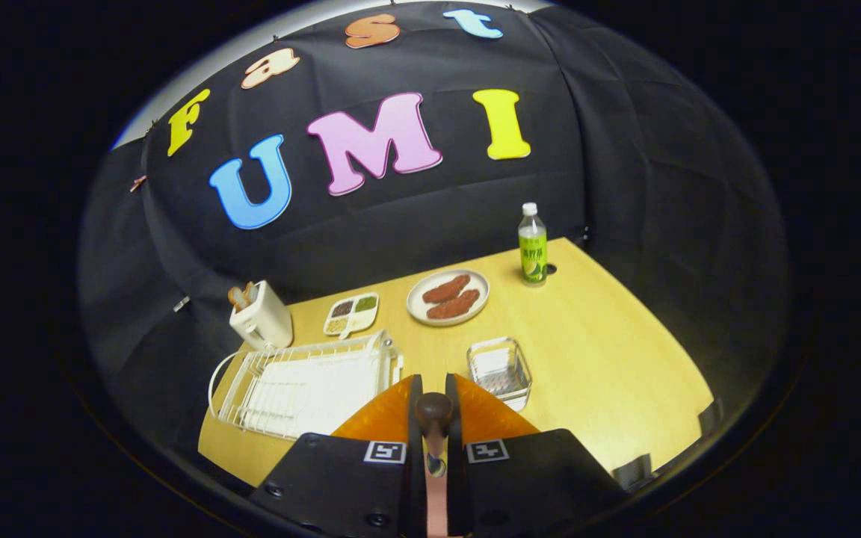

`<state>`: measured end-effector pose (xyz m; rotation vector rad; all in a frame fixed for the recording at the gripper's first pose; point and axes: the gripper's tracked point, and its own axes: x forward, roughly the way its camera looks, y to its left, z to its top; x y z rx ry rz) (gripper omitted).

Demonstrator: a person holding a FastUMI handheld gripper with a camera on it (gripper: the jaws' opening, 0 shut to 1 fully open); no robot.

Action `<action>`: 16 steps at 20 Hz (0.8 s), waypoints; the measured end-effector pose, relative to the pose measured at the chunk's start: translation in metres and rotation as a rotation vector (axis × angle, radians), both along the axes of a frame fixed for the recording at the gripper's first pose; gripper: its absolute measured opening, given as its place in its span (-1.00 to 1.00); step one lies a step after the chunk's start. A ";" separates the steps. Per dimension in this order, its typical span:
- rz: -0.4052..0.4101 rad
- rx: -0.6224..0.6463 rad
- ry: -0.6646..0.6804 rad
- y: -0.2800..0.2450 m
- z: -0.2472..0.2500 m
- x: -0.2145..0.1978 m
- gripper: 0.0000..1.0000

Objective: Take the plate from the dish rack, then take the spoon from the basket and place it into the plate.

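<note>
Spoon lifted, plate drop left

The gripper [435, 388] clamps the spoon [434, 418] upright; dish rack [303, 385] at ten o'clock, basket [500, 371] at one.

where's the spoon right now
In the gripper view, the spoon is clamped between the gripper fingers, held above the table's near edge, with the wire basket just ahead and the dish rack beside it.

Mount: on the gripper [430, 388], above its fingers.
Facing: forward and down over the table [610, 359], toward its far edge and the booth wall.
Range: raised, table's near edge close below.
</note>
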<state>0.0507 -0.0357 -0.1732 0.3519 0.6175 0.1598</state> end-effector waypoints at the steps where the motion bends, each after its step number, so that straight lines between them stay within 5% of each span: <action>1: 0.008 0.013 0.012 0.009 -0.009 -0.012 -0.71; 5: 0.011 0.061 0.074 0.041 -0.049 -0.043 -0.71; 16: 0.042 0.099 0.116 0.068 -0.098 -0.047 -0.65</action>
